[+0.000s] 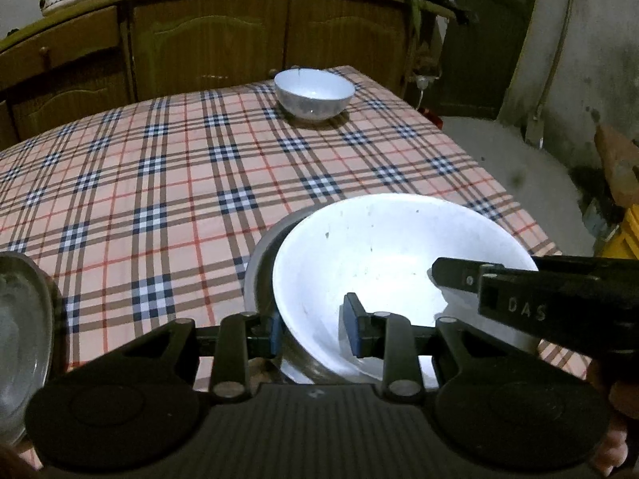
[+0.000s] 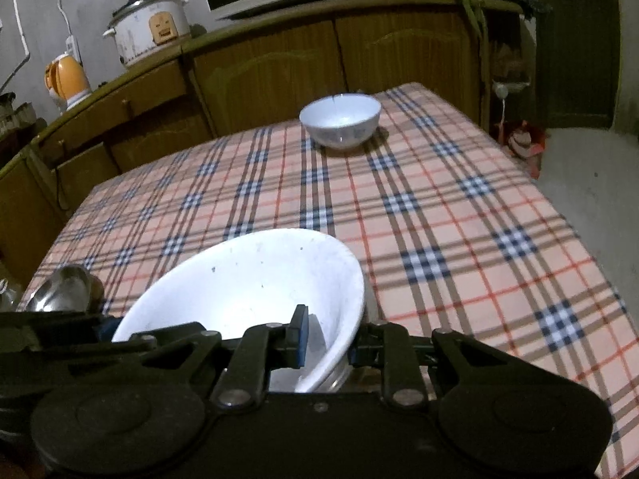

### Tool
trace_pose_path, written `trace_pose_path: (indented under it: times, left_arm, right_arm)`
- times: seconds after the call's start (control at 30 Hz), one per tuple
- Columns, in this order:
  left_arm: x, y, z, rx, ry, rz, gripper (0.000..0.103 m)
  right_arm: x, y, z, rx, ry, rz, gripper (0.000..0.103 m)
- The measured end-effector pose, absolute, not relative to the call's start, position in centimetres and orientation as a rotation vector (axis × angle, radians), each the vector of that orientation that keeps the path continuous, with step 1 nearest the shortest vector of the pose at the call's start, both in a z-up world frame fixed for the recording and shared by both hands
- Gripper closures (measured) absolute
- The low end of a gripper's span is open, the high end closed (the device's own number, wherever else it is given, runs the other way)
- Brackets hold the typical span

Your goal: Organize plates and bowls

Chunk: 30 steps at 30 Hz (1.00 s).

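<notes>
A large white bowl [image 1: 383, 263] sits tilted inside a metal bowl [image 1: 259, 255] at the near edge of the plaid table. My left gripper [image 1: 313, 331] straddles the white bowl's near-left rim, one pad outside and one inside, with a gap at the pads. My right gripper [image 2: 325, 343] straddles the same white bowl's [image 2: 247, 279] right rim, and its arm shows in the left wrist view [image 1: 539, 299]. A small white bowl [image 1: 314, 94] stands alone at the table's far side; it also shows in the right wrist view [image 2: 340, 119].
A metal dish [image 1: 20, 331] lies at the near left; it shows in the right wrist view [image 2: 60, 287]. Wooden cabinets [image 2: 279, 60] stand behind the table with a rice cooker [image 2: 149, 26] and a kettle [image 2: 68, 80]. The table's right edge [image 1: 491, 175] drops to the floor.
</notes>
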State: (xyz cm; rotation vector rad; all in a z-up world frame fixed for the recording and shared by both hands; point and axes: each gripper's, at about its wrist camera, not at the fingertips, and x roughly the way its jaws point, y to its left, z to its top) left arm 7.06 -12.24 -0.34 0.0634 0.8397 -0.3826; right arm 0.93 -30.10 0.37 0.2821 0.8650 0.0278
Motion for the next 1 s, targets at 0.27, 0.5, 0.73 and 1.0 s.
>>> trace_pose_path:
  times: [0.27, 0.5, 0.73, 1.0]
  left_arm:
    - [7.2, -12.2, -0.9, 0.086, 0.844, -0.369, 0.071]
    - [7.5, -12.3, -1.3, 0.085, 0.84, -0.382, 0.064]
    - [7.5, -12.3, -1.6, 0.073, 0.833, -0.41, 0.056]
    - [7.6, -12.1, -1.5, 0.057, 0.842, -0.416, 0.056]
  right_arm:
    - [1.1, -29.5, -0.7, 0.266, 0.891, 0.033, 0.078]
    - [1.5, -29.4, -1.6, 0.27, 0.909, 0.033, 0.076]
    - [2.0, -29.9, -2.1, 0.294, 0.915, 0.044, 0.077]
    - [2.1, -30.3, -2.3, 0.31, 0.919, 0.059, 0.078]
